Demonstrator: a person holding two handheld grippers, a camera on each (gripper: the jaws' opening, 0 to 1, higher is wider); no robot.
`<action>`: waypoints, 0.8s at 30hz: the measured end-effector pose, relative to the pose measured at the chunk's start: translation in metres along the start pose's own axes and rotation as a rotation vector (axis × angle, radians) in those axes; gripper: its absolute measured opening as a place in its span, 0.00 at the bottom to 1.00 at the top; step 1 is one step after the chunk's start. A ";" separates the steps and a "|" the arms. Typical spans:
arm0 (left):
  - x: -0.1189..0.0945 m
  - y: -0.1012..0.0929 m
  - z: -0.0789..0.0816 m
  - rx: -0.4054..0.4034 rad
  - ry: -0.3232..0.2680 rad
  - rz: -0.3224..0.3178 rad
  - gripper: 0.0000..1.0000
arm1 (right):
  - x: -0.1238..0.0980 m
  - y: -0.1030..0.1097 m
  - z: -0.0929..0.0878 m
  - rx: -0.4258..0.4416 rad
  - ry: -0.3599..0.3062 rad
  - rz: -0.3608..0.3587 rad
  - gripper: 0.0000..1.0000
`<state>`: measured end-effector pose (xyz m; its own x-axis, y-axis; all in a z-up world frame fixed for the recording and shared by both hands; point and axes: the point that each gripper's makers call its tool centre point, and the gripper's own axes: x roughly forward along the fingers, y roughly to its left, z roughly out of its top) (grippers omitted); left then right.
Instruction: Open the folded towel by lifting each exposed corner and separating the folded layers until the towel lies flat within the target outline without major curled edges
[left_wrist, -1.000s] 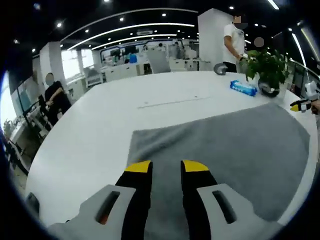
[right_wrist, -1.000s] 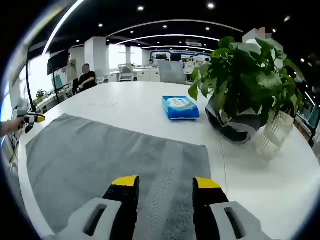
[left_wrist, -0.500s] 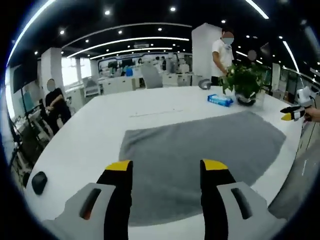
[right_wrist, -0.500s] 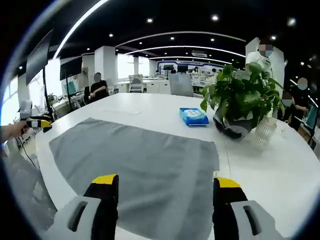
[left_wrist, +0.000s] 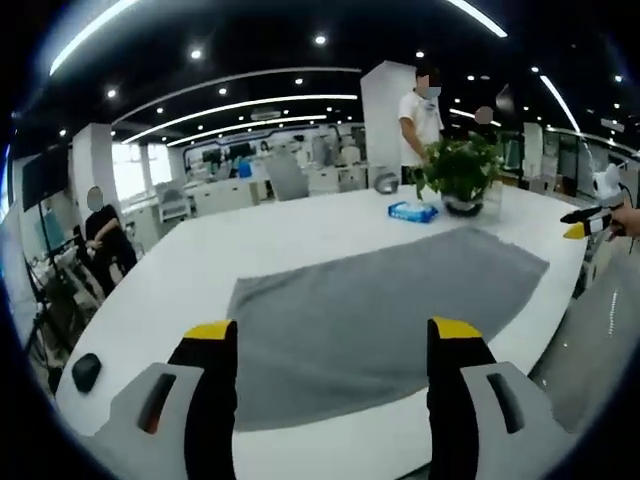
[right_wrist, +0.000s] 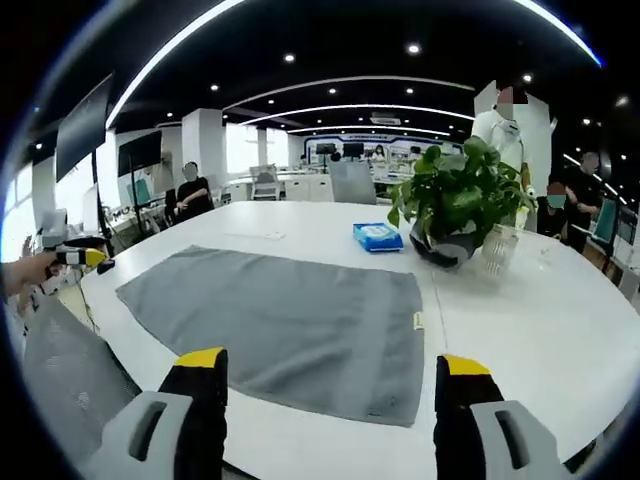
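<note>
The grey towel (left_wrist: 380, 305) lies spread flat on the white table (left_wrist: 260, 245), its edges smooth; the right gripper view shows the same towel (right_wrist: 290, 320) with a small label at its right edge. My left gripper (left_wrist: 335, 345) is open, held back from the near edge of the towel with nothing between its yellow-tipped fingers. My right gripper (right_wrist: 330, 372) is open too, drawn back over the table's near side. The right gripper (left_wrist: 590, 222) appears at the far right of the left gripper view, and the left gripper (right_wrist: 75, 257) at the far left of the right gripper view.
A potted plant (right_wrist: 455, 205), a blue wipes pack (right_wrist: 378, 236) and a clear glass (right_wrist: 497, 262) stand beyond the towel's far end. A black mouse (left_wrist: 86, 371) lies near the table edge. A standing person (left_wrist: 418, 115) is behind the plant; a seated person (left_wrist: 105, 235) is at left.
Both grippers have pulled back and away from the towel and opened wider. The towel stays flat on the table.
</note>
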<state>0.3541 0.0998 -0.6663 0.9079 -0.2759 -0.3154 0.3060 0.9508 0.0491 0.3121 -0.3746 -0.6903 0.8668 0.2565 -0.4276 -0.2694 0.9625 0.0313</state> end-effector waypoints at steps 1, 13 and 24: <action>-0.002 -0.004 0.000 -0.017 -0.020 0.001 0.84 | -0.003 0.002 -0.001 0.003 -0.007 0.003 0.87; -0.029 -0.020 -0.014 -0.085 -0.063 0.049 0.99 | -0.011 0.023 0.028 -0.039 -0.150 0.026 1.00; -0.035 -0.040 -0.005 -0.211 -0.179 -0.004 0.99 | 0.014 0.048 0.014 -0.106 -0.118 0.040 1.00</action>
<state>0.3090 0.0724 -0.6622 0.9486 -0.2829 -0.1421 0.2607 0.9527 -0.1562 0.3176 -0.3230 -0.6820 0.8960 0.3095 -0.3184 -0.3425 0.9381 -0.0519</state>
